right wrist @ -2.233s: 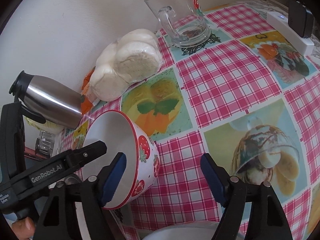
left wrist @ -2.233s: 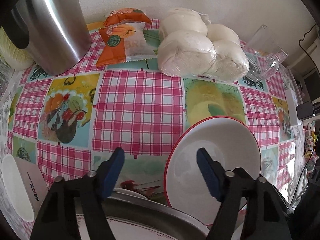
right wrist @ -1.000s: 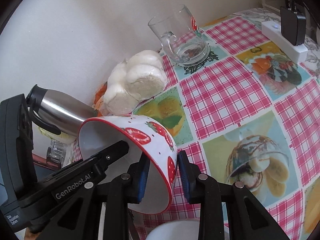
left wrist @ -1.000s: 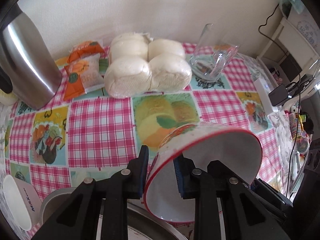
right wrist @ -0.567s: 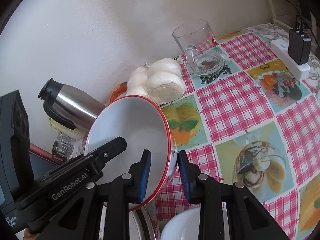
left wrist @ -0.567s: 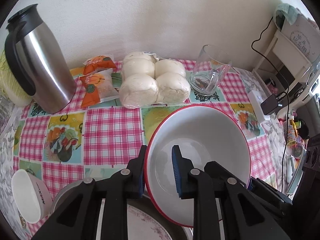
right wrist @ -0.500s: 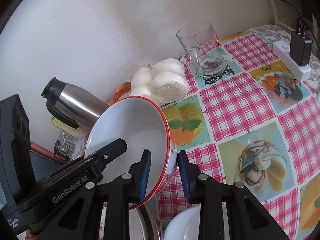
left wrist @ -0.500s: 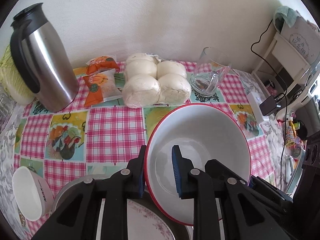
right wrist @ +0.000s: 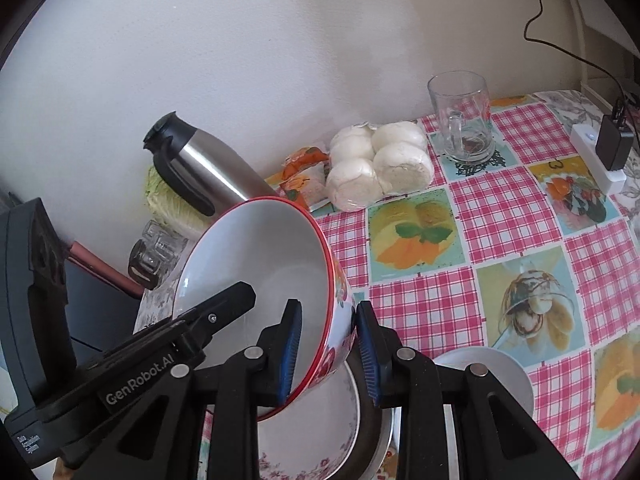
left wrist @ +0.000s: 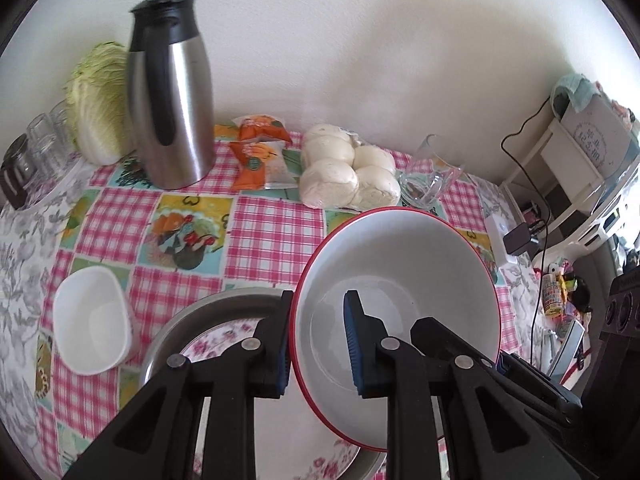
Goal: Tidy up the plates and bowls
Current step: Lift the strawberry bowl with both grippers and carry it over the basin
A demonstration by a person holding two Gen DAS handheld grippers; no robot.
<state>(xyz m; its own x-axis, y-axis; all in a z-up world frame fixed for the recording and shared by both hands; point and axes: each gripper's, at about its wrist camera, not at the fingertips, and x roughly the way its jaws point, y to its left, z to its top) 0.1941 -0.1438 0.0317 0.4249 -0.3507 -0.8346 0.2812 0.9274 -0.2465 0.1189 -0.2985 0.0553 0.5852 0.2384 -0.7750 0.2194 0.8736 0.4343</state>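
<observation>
A red-rimmed white bowl (left wrist: 400, 280) with strawberry print outside (right wrist: 264, 264) is held in the air, tilted, above the table. My left gripper (left wrist: 318, 346) is shut on its left rim. My right gripper (right wrist: 328, 350) is shut on its opposite rim. Below it sits a metal basin (left wrist: 208, 308) holding a floral plate (left wrist: 216, 344), also in the right wrist view (right wrist: 316, 436). A small white bowl (left wrist: 90, 318) stands left of the basin. Another white dish (right wrist: 488, 372) lies right of the basin.
A steel thermos (left wrist: 168, 96), a cabbage (left wrist: 96, 100), snack packets (left wrist: 260, 156), bagged buns (left wrist: 348, 176) and a glass mug (right wrist: 464, 120) stand along the back wall. Jars (left wrist: 32, 156) are at far left. A power strip with charger (right wrist: 604, 156) lies at the right edge.
Both grippers closed on the bowl's rim, lifted it off the tablecloth and carried it up and back over the basin. The view has pulled away from the table.
</observation>
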